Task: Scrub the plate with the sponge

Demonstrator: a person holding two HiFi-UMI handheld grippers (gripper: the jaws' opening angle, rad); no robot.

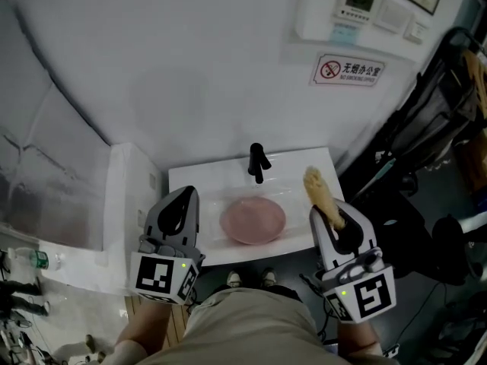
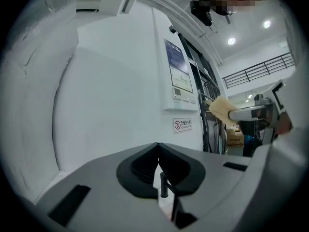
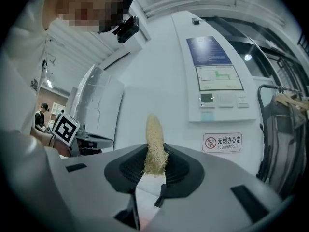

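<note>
A pink plate (image 1: 253, 220) lies in the white sink (image 1: 198, 179), in front of the black faucet (image 1: 258, 162). In the head view my left gripper (image 1: 185, 194) hovers over the sink's left rim, shut and empty; its jaws also meet with nothing between them in the left gripper view (image 2: 158, 152). My right gripper (image 1: 335, 217) is over the sink's right rim, shut on a tan loofah sponge (image 1: 322, 195) that sticks out past the fingertips. In the right gripper view the sponge (image 3: 154, 141) stands upright between the pads of that gripper (image 3: 155, 167). Both grippers are apart from the plate.
A white wall stands behind the sink with a control panel (image 1: 365, 10) and a no-smoking sign (image 1: 349, 71). A white cabinet (image 1: 125, 204) adjoins the sink on the left. Dark bags and a rack (image 1: 434, 128) crowd the right side. A bottle (image 1: 30, 258) lies at the lower left.
</note>
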